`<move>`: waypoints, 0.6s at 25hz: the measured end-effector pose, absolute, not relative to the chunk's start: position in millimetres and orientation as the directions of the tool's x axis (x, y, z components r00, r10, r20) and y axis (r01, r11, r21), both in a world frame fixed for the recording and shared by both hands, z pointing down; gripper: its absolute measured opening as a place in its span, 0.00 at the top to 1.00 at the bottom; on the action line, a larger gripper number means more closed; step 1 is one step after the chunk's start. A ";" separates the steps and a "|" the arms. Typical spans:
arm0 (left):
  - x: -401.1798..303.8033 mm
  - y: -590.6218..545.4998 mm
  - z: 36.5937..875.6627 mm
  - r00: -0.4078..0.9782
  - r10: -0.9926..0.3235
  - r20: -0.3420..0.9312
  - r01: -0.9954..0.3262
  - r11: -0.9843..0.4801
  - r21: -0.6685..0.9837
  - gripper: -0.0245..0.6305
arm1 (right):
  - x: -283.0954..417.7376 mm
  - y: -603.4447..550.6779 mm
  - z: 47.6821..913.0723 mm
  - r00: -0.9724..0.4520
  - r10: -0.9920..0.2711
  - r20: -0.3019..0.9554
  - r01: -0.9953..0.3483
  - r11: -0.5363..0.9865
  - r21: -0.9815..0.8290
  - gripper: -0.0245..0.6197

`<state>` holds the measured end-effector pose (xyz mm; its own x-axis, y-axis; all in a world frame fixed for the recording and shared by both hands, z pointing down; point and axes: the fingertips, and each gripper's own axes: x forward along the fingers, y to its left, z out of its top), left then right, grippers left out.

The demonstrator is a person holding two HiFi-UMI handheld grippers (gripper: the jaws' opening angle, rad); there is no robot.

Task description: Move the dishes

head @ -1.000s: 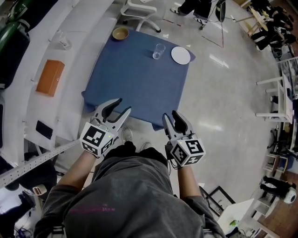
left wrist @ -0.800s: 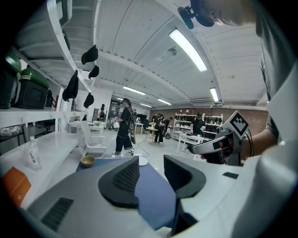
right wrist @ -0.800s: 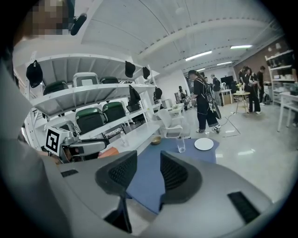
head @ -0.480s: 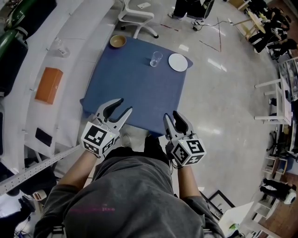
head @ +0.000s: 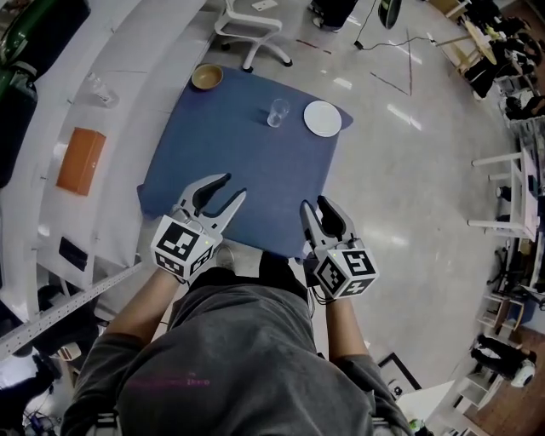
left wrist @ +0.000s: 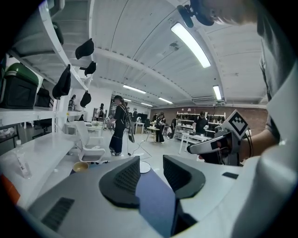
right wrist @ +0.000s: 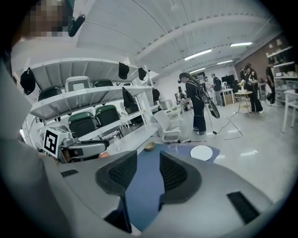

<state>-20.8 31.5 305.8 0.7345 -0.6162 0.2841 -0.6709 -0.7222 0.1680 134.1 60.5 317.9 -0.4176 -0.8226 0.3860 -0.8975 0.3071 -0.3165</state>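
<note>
The left gripper (head: 232,189) hung over the near left part of the blue tablecloth (head: 247,162). Its jaws were spread wide, though they had just been closing a little. Only cloth showed in the gap, and they gripped nothing. The right gripper (head: 313,204) hovered at the near right corner of the cloth, its jaws moderately apart and likewise empty.

The dishes sat along the far edge of the table, well apart from both grippers. A tan bowl (head: 207,77) was at the far left corner and a white plate (head: 323,118) toward the far right corner. A clear glass (head: 278,112) stood upright between them (nearer the plate than the bowl). Bare cloth lay between the grippers and these three.

Just beyond the bowl stood a white swivel chair (head: 247,25) on the pale floor, with dark cables (head: 400,51) trailing further right. Left of the table ran a white counter (head: 145,94) carrying an orange box (head: 81,160) and a second small tumbler (head: 95,85). Deeper in the room, a standing person (right wrist: 195,104) showed in the right gripper view.
</note>
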 end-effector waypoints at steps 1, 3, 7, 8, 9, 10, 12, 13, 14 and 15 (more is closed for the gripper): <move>-14.7 26.1 307.8 0.732 -0.617 0.288 -0.673 -0.719 0.171 0.73 | 140.0 55.1 319.6 -0.420 -0.820 0.388 -0.897 0.308 -0.318 0.72; -1.8 15.3 312.5 0.728 -0.618 0.297 -0.678 -0.713 0.180 0.73 | 152.9 43.6 324.0 -0.425 -0.814 0.396 -0.895 0.312 -0.319 0.72; 25.8 -4.9 324.9 0.721 -0.614 0.321 -0.684 -0.703 0.194 0.73 | 180.9 18.9 335.4 -0.433 -0.802 0.411 -0.892 0.316 -0.323 0.72; 32.3 -10.1 328.4 0.719 -0.613 0.328 -0.686 -0.701 0.194 0.73 | 186.9 11.9 338.1 -0.436 -0.800 0.413 -0.891 0.318 -0.324 0.72; 38.8 -15.4 332.1 0.717 -0.611 0.336 -0.687 -0.700 0.192 0.73 | 192.7 4.6 341.0 -0.439 -0.797 0.415 -0.890 0.321 -0.324 0.72; 45.5 -20.8 336.1 0.714 -0.610 0.343 -0.689 -0.700 0.189 0.73 | 198.3 -2.9 344.3 -0.442 -0.794 0.417 -0.889 0.325 -0.323 0.72; 59.8 -31.6 343.7 0.710 -0.609 0.354 -0.692 -0.697 0.188 0.73 | 210.0 -17.5 351.0 -0.449 -0.787 0.422 -0.886 0.334 -0.321 0.72; 67.5 -36.8 347.1 0.708 -0.608 0.360 -0.693 -0.696 0.189 0.73 | 216.5 -24.3 354.0 -0.452 -0.784 0.425 -0.885 0.337 -0.320 0.72; 75.4 -42.0 350.2 0.706 -0.607 0.365 -0.695 -0.694 0.189 0.73 | 223.4 -30.8 356.9 -0.455 -0.781 0.428 -0.884 0.340 -0.320 0.72; 83.1 -47.2 353.4 0.703 -0.607 0.371 -0.697 -0.692 0.188 0.73 | 230.3 -37.1 360.0 -0.458 -0.777 0.431 -0.883 0.342 -0.322 0.72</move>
<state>83.1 -47.2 353.4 0.7030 -0.6065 0.3714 -0.6967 -0.6921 0.1884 230.3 -37.1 360.0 -0.4581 -0.7775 0.4309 -0.8829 0.3419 -0.3217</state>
